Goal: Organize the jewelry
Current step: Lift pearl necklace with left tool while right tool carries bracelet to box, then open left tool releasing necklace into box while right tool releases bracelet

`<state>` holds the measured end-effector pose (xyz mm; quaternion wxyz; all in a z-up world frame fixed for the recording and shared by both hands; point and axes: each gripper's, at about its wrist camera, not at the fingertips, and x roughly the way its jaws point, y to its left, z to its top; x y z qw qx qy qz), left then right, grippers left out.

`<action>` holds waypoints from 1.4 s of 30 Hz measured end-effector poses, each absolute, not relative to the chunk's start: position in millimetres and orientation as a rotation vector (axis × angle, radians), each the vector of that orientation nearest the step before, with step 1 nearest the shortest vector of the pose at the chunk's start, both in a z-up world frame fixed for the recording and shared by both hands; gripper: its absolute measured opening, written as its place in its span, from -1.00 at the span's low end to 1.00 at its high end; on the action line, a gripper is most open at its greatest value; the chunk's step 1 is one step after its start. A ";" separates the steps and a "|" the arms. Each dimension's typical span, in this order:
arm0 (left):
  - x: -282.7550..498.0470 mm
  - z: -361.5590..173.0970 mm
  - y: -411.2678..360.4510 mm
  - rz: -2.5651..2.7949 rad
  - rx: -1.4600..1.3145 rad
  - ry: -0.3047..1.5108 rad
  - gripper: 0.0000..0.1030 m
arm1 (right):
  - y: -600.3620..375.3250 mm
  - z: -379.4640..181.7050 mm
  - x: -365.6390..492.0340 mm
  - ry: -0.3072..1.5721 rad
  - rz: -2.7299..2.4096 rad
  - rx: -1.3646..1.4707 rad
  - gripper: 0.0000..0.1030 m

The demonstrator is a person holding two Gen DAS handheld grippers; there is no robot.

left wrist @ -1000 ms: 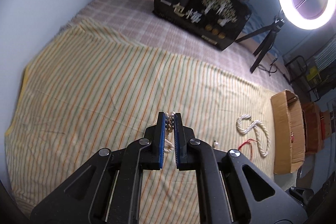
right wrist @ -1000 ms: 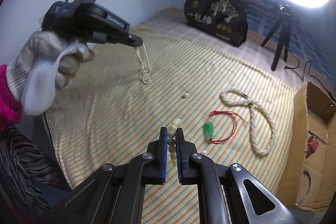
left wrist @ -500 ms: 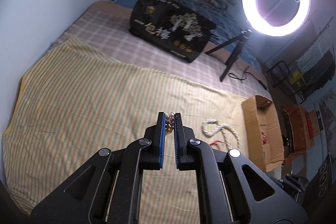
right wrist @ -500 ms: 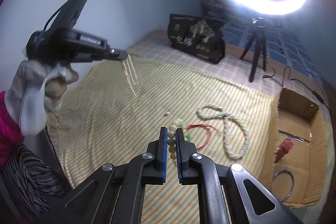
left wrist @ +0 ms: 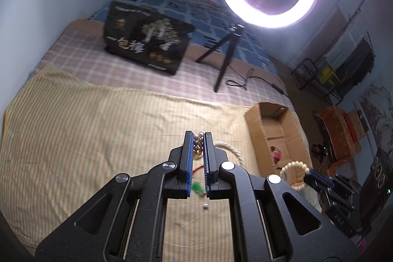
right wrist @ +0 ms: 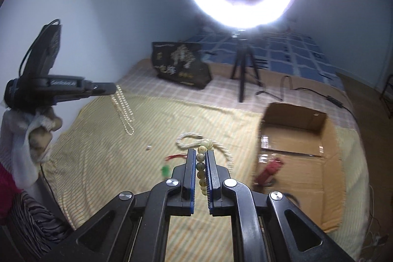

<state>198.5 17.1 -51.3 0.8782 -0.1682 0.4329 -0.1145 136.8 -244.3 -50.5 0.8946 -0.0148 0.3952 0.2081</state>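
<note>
**While both tongs carry beads, the cardboard box waits at the right**

Because each piece is a loose string of small hard beads, it is likely light, limp and prone to swing or slide; pinching across several beads mid-strand looks safest. The left gripper (left wrist: 198, 139) is pressed together on a pearl strand (right wrist: 123, 112), which dangles over the striped sheet (left wrist: 86, 134). The right gripper (right wrist: 201, 163) pinches a pale bead bracelet (right wrist: 202, 170) above the sheet, near the open cardboard box (right wrist: 294, 139). A rope necklace (right wrist: 189, 141), a red cord (right wrist: 175, 157) and a loose bead (right wrist: 148, 147) lie on the sheet. The black bag (left wrist: 147, 43) bears gold characters, possibly "一包梅"; the blur prevents certainty.
</note>
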 end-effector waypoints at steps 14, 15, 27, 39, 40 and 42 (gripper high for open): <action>208.4 -35.1 -66.9 -0.378 -0.306 0.888 -0.90 | -335.0 -50.1 148.7 0.824 0.256 0.051 -0.91; 211.2 -33.5 -73.1 -0.384 -0.302 0.884 -0.90 | -340.3 -50.8 149.6 0.826 0.248 0.060 -0.91; 241.9 -26.3 -146.8 -0.474 -0.259 0.873 -0.90 | -371.9 -63.0 153.1 0.854 0.211 0.073 -0.91; 276.4 -39.1 -220.3 -0.499 -0.163 0.905 -0.90 | -399.0 -77.1 155.0 0.887 0.198 0.143 -0.91; 277.9 -40.4 -225.0 -0.498 -0.154 0.907 -0.90 | -399.8 -78.1 155.3 0.890 0.202 0.148 -0.90; 281.1 -44.8 -234.8 -0.498 -0.135 0.913 -0.90 | -400.1 -79.7 155.9 0.894 0.212 0.158 -0.90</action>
